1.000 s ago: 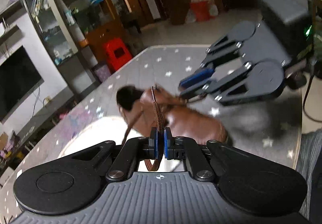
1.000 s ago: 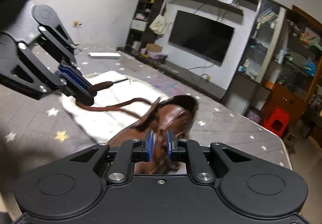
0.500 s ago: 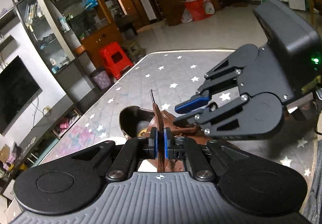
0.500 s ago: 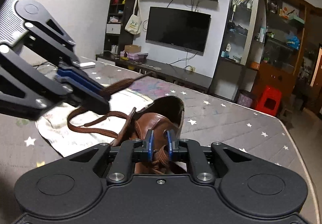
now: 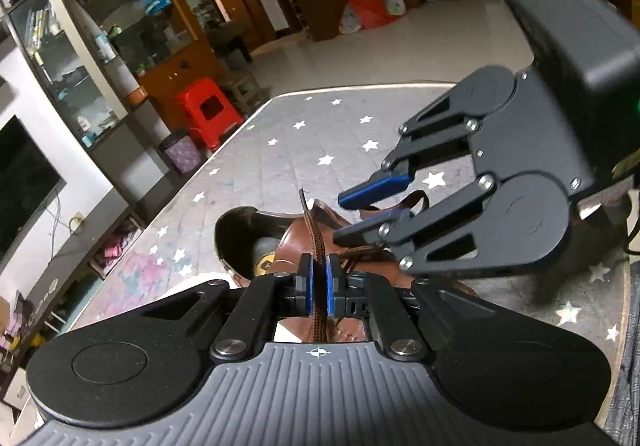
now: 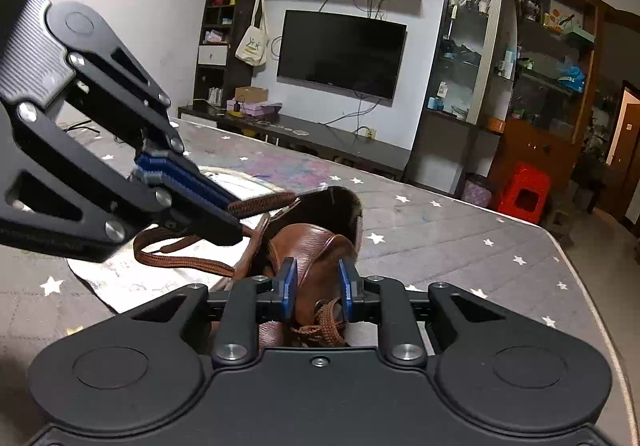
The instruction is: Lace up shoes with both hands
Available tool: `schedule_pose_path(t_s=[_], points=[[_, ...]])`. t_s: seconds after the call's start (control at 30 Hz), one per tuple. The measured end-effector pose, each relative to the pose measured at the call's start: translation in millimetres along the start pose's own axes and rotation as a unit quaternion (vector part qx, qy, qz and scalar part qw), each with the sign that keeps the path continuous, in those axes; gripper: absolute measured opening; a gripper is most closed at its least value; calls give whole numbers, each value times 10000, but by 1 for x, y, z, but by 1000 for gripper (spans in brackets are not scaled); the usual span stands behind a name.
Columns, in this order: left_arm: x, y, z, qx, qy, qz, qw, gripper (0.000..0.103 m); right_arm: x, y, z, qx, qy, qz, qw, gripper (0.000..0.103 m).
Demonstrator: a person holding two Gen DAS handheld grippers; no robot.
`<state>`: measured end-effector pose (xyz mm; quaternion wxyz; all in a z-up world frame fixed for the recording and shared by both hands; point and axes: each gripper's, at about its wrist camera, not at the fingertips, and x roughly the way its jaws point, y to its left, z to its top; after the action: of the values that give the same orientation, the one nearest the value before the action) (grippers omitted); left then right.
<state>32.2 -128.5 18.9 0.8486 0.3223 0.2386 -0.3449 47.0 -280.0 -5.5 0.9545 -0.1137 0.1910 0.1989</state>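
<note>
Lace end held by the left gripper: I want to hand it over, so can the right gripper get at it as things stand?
Probably yes. The right gripper is open and close by, and the lace end sticks up free above the left gripper, which is shut on the lace. Nothing stands between them; the shoe lies below.

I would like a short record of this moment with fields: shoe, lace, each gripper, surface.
shoe: brown leather shoe, lying on its side, opening toward the TV wall
lace: brown woven shoelace, end pinched, slack loop on the white cloth
left gripper: shut on the lace end
right gripper: open, fingers either side of the shoe's upper
surface: grey star-patterned table cover
</note>
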Motion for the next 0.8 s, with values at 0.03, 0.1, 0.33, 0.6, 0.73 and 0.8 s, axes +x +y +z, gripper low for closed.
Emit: schedule_pose_path(t_s=[0.03, 0.1, 0.33, 0.6, 0.73, 0.8], points=[[3, 1, 1, 41, 20, -25, 10000, 7, -1, -3, 0, 54, 8, 15, 10000, 23], [7, 1, 2, 136, 60, -47, 9999, 7, -2, -9, -1, 179, 35, 85, 9998, 23], [23, 6, 2, 532, 347, -227, 9977, 7, -4, -19, -4, 266, 53, 107, 9996, 23], [27, 5, 4, 1257, 525, -622, 9887, 7, -4, -25, -7, 324, 75, 112, 9994, 23], [31, 6, 5, 1471, 539, -754, 9848, 7, -3, -15, -1, 196, 46, 79, 9998, 23], [33, 7, 6, 1534, 543, -820, 9833, 7, -4, -16, -3, 223, 36, 93, 9997, 23]])
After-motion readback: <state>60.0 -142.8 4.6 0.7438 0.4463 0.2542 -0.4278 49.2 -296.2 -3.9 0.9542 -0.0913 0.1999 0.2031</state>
